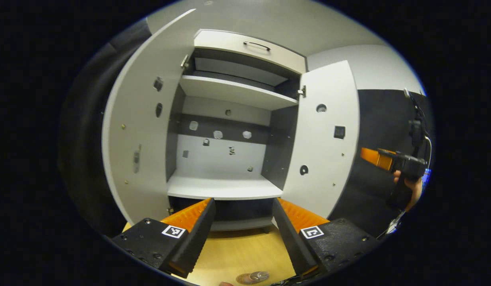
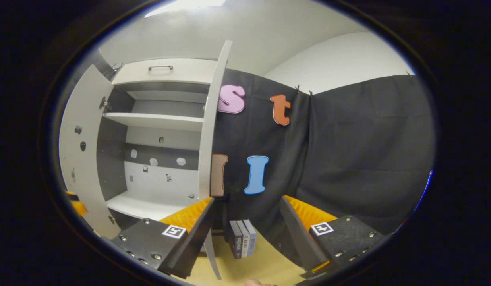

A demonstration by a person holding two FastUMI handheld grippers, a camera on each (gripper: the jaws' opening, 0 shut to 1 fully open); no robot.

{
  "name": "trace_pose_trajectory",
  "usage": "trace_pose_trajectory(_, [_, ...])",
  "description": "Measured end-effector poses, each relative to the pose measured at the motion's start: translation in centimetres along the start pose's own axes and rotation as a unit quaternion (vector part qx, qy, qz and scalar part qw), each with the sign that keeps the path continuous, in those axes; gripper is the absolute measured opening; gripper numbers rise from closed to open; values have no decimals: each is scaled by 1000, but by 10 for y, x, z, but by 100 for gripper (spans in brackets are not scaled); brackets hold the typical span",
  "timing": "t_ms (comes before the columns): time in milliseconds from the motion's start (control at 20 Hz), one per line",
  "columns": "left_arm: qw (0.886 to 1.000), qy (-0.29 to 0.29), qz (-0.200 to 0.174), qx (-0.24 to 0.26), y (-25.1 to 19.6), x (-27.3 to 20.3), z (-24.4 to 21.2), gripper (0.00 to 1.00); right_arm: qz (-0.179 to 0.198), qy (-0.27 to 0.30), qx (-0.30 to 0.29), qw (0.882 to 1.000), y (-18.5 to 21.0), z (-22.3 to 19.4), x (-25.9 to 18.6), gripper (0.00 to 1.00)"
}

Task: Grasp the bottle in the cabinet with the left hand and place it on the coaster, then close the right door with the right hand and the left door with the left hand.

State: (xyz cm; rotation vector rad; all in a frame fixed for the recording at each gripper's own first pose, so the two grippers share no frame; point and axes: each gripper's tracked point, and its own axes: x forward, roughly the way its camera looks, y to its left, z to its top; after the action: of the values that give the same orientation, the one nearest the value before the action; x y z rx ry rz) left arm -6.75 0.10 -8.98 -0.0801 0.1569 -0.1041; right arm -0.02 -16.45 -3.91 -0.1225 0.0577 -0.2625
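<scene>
Grey-and-white cabinet (image 1: 229,131) stands on a pale wood tabletop (image 1: 237,246) in a booth with black cloth walls (image 2: 348,159). Both doors hang open. In your left gripper view the left door (image 1: 138,139) swings out to the left and the right door (image 1: 325,135) to the right, inner faces toward you. Upper shelf (image 1: 233,89) and lower shelf (image 1: 225,186) are bare white boards; small stickers dot the back panel. A drawer front with a metal handle (image 1: 256,45) sits on top.

Your left gripper (image 1: 243,222) is wide apart, nothing between the fingers, aimed at the lower shelf from just in front of the cabinet. Below it, at the very bottom edge, a small round shiny thing (image 1: 253,277) rests on the tabletop, probably the bottle's cap or the coaster; too cut off to tell which.

Your other hand (image 1: 410,188) shows far right in that view, holding the right gripper well apart from the right door.

In your right gripper view the right gripper (image 2: 245,226) is also spread wide, holding nothing, pointing at the cloth wall just right of the right door's edge (image 2: 213,127). Three small books (image 2: 241,238) stand upright on the tabletop between its fingers, farther back, against the cloth.
</scene>
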Motion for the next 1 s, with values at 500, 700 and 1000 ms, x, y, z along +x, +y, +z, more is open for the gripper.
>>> trace_pose_trajectory(500, [993, -52, 106, 18, 74, -37, 60, 91, 11, 6, 5, 1000, 8, -8, 16, 98])
trace_pose_trajectory(700, [988, -62, 139, 19, 96, -47, 68, 97, 28, 7, 8, 1000, 10, -9, 18, 98])
trace_pose_trajectory(1000, [978, -59, 200, 31, 139, -65, 71, 96, 63, 6, 5, 998, 34, -8, 14, 98])
